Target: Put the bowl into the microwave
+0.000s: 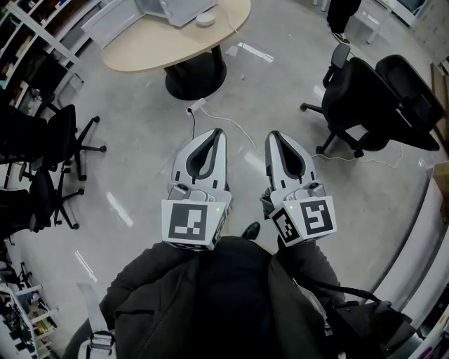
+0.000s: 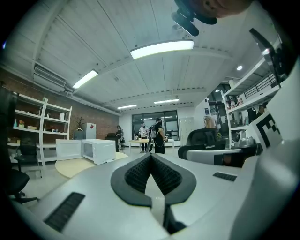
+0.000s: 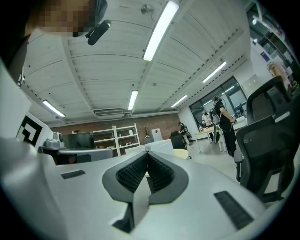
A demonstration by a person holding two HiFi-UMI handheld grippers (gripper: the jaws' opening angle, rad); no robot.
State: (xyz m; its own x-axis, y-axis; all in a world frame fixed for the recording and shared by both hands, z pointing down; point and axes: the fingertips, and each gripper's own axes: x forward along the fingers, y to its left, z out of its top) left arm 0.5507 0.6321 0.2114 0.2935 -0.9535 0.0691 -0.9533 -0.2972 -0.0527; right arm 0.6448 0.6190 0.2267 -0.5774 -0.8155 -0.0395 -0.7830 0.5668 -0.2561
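Observation:
A white microwave [image 2: 98,151], its door swung open to the left, stands on an oval beige table [image 1: 151,43] across the room. On that table lies a small white round bowl [image 1: 205,19]. My left gripper [image 1: 217,132] and my right gripper [image 1: 272,135] are held side by side over the grey floor, level, pointing toward the table and well short of it. The left gripper [image 2: 151,155] has its jaws together with nothing between them. The right gripper [image 3: 146,153] is likewise shut and empty.
Black office chairs stand at the right [image 1: 372,105] and at the left [image 1: 49,140]. A white cable [image 1: 231,126] runs over the floor from the table's black base [image 1: 195,73]. Shelves [image 2: 28,136] line the left wall. People [image 2: 159,136] stand at a far table.

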